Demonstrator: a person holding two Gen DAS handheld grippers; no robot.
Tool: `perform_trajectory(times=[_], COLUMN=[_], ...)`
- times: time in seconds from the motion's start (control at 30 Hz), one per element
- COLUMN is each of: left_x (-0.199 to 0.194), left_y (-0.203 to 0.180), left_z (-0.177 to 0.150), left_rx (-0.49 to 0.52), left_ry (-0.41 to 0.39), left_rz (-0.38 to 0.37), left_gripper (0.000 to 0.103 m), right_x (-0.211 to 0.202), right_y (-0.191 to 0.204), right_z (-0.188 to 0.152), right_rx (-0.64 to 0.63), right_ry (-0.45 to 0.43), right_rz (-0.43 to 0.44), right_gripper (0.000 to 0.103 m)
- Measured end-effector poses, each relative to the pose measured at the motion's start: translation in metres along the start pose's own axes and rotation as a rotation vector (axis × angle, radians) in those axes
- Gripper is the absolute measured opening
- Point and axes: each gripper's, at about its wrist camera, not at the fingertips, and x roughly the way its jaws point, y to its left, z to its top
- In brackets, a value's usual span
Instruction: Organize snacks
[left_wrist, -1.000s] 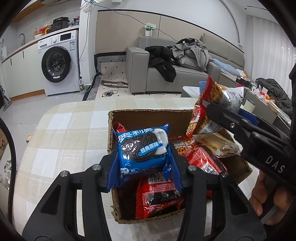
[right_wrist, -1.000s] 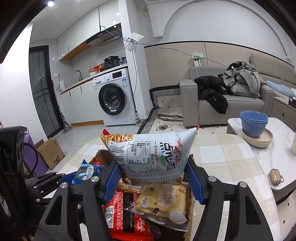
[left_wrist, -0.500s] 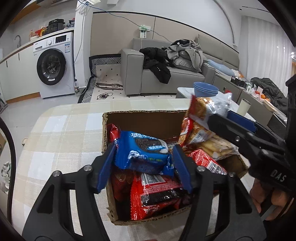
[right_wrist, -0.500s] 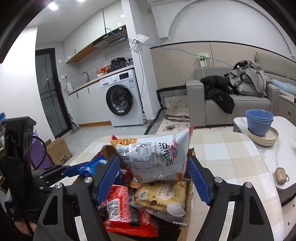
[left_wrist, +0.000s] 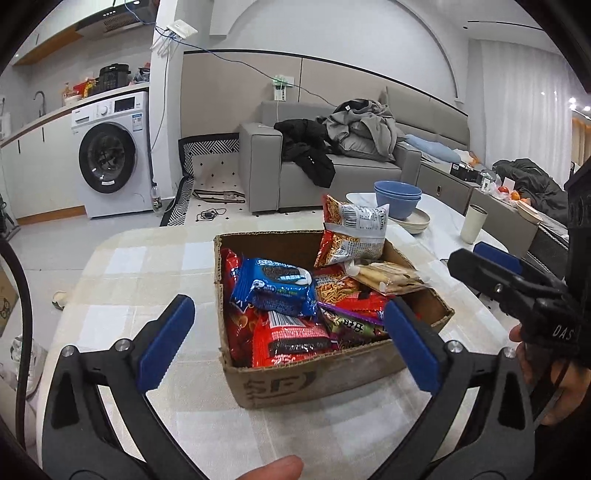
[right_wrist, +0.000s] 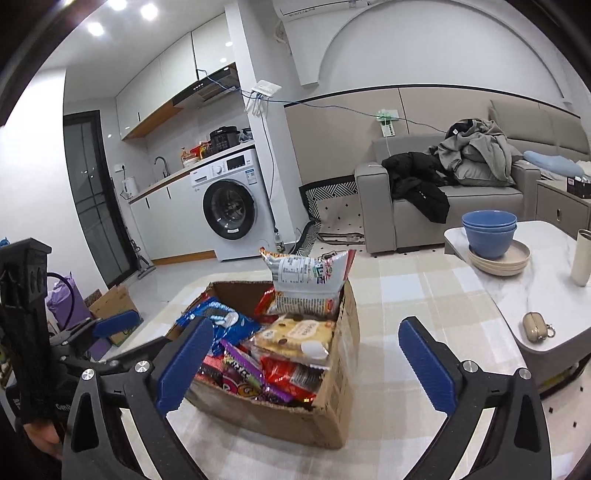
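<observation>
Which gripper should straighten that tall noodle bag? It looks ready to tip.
Right, probably. The noodle bag leans against the box's far corner on the right gripper's side; both jaws are open and empty.

The left claw (left_wrist: 286, 345) has just been opening; its blue pads (left_wrist: 164, 341) stand wide with nothing between them, near the cardboard box (left_wrist: 314, 376) on the checked table (left_wrist: 147, 266). A blue cookie pack (left_wrist: 275, 286) lies on red packets inside. A noodle-snack bag (left_wrist: 351, 230) leans at the far corner. The right claw (left_wrist: 491, 264) is at the right edge.
</observation>
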Motion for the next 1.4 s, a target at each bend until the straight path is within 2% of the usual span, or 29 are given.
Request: perform_trajectory(times=[0.2, 0.43, 0.77, 1.0, 1.23, 1.4], left_x=[-0.039, -0.066, -0.073, -0.075, -0.08, -0.079], left_y=[-0.004, -0.001, 0.003, 0.015, 0.018, 0.019], left_z=[-0.018, -0.044, -0.076, -0.087, -0.099, -0.107], left_rx=[-0.001, 0.005, 0.0, -0.043, -0.041, -0.037], left_ry=[-0.036, -0.042, -0.062, -0.096, -0.121, -0.111], left_rz=[0.018, 0.024, 0.046, 0.059, 0.073, 0.092], left_gripper=[0.102, 0.102, 0.102, 0.102, 0.102, 0.102], right_x=[-0.017, -0.03, -0.037, -0.048, -0.055, -0.061], right_y=[0.009, 0.025, 0.026, 0.02, 0.018, 0.013], right_z=[-0.013, -0.034, -0.063, -0.075, -0.086, -0.085], right_rx=[-0.01, -0.054, -0.069, -0.049, -0.047, -0.033], right_ry=[-0.001, -0.013, -0.002, -0.044, -0.08, -0.11], right_rz=[0.015, 0.036, 0.033, 0.048, 0.046, 0.055], right_gripper=[0.102, 0.102, 0.103, 0.103, 0.103, 0.103])
